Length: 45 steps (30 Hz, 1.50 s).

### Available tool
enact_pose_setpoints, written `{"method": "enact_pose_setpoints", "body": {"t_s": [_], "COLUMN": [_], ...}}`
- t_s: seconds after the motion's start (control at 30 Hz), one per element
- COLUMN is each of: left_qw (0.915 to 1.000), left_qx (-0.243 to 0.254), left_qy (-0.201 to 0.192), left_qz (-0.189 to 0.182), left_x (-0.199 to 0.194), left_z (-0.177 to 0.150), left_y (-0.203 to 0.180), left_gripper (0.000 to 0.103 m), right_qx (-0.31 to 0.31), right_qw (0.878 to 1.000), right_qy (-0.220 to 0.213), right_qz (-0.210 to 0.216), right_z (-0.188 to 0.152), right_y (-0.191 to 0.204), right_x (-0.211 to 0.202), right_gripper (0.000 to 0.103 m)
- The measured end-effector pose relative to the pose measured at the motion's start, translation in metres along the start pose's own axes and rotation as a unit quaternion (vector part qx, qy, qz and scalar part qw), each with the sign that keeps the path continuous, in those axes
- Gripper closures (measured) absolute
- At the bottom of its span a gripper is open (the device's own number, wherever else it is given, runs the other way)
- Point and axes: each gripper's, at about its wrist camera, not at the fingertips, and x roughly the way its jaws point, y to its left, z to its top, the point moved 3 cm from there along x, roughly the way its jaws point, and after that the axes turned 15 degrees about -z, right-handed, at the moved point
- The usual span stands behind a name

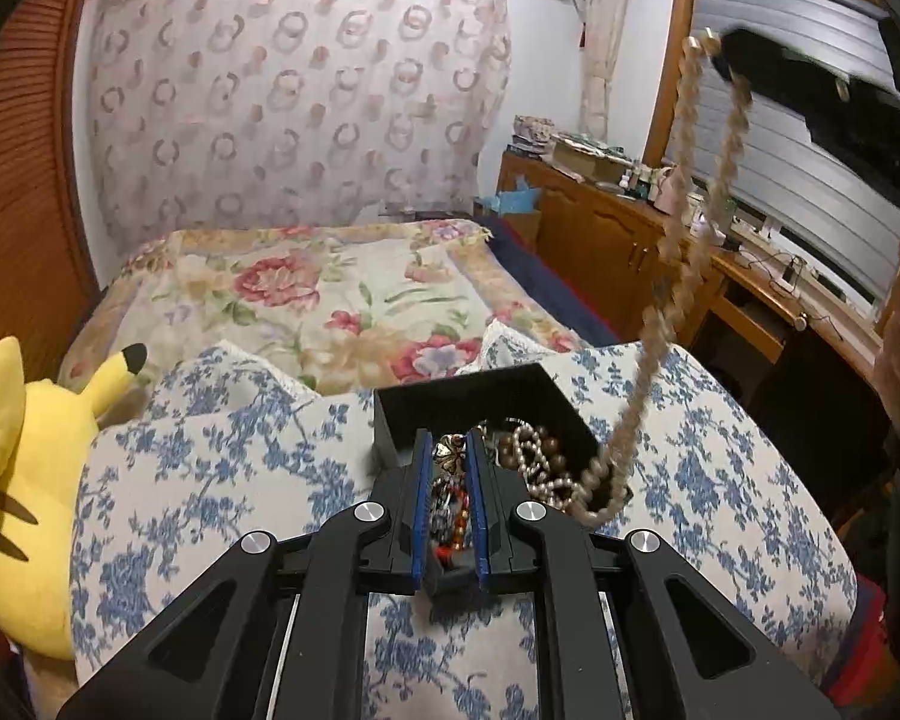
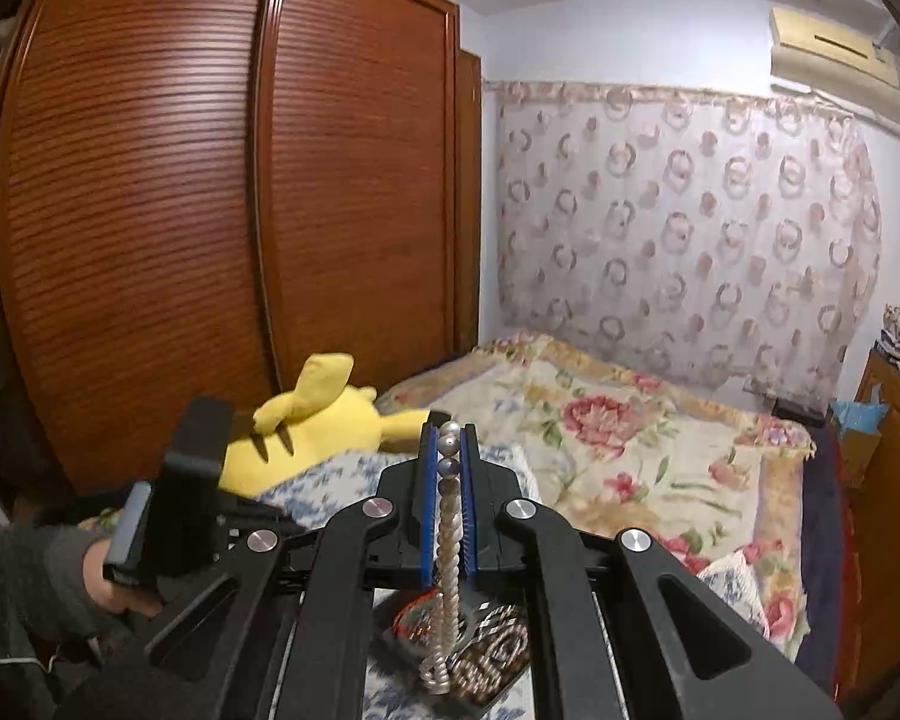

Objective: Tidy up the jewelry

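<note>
While right gripper (image 2: 449, 450) pinches pearl necklace (image 2: 448, 534) at frame centre | strand hangs into black box (image 1: 450, 402) | left gripper (image 1: 450, 468) clamps near box edge, nearly closed.

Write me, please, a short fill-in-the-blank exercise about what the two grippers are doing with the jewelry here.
1. The right gripper is shut on a pearl ____.
2. The strand hangs down toward a black ____ of jewelry.
3. That container sits on a pillow with a ____ floral print.
4. The left gripper grips the container's near ____.

Missing words: necklace; box; blue; wall
</note>
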Motion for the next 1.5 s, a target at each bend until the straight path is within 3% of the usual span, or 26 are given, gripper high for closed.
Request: {"method": "enact_pose_setpoints", "body": {"t_s": [0.2, 0.5, 0.73, 0.8, 0.97, 1.07, 1.1, 1.17, 1.33, 1.5], "left_qw": [1.0000, 0.9998, 0.9996, 0.9996, 0.9996, 0.9992, 0.9989, 0.9986, 0.9967, 0.9941], "left_qx": [0.000, -0.007, -0.017, -0.017, -0.012, -0.010, -0.007, -0.006, -0.007, -0.001], "left_qy": [0.004, 0.017, 0.022, 0.021, 0.013, 0.004, 0.000, -0.006, -0.018, -0.037], "left_qz": [-0.005, -0.004, 0.001, 0.005, 0.023, 0.038, 0.046, 0.053, 0.079, 0.102], "left_x": [0.015, 0.034, 0.042, 0.042, 0.033, 0.023, 0.018, 0.010, -0.018, -0.046], "left_z": [0.008, 0.006, 0.006, 0.005, 0.002, -0.002, -0.004, -0.008, -0.026, -0.046], "left_y": [0.003, 0.010, 0.013, 0.011, 0.001, -0.006, -0.010, -0.016, -0.034, -0.050], "left_gripper": [0.093, 0.093, 0.091, 0.086, 0.041, 0.025, 0.023, 0.015, 0.008, 0.008], "right_qx": [-0.009, -0.002, 0.014, 0.019, 0.039, 0.050, 0.053, 0.062, 0.069, 0.082], "right_qw": [1.000, 0.993, 0.990, 0.989, 0.989, 0.987, 0.987, 0.986, 0.983, 0.980], "right_qy": [0.013, 0.118, 0.140, 0.141, 0.135, 0.133, 0.132, 0.126, 0.113, 0.085], "right_qz": [-0.001, -0.014, -0.027, -0.033, -0.053, -0.069, -0.074, -0.087, -0.130, -0.161], "right_z": [0.000, -0.070, -0.096, -0.100, -0.113, -0.121, -0.124, -0.131, -0.144, -0.152], "right_y": [-0.001, -0.001, -0.006, -0.008, -0.009, -0.008, -0.007, -0.005, 0.004, 0.014], "right_x": [0.026, 0.089, 0.090, 0.084, 0.061, 0.046, 0.041, 0.028, -0.004, -0.042], "right_gripper": [0.095, 0.094, 0.092, 0.092, 0.077, 0.075, 0.072, 0.058, 0.037, 0.018]}}
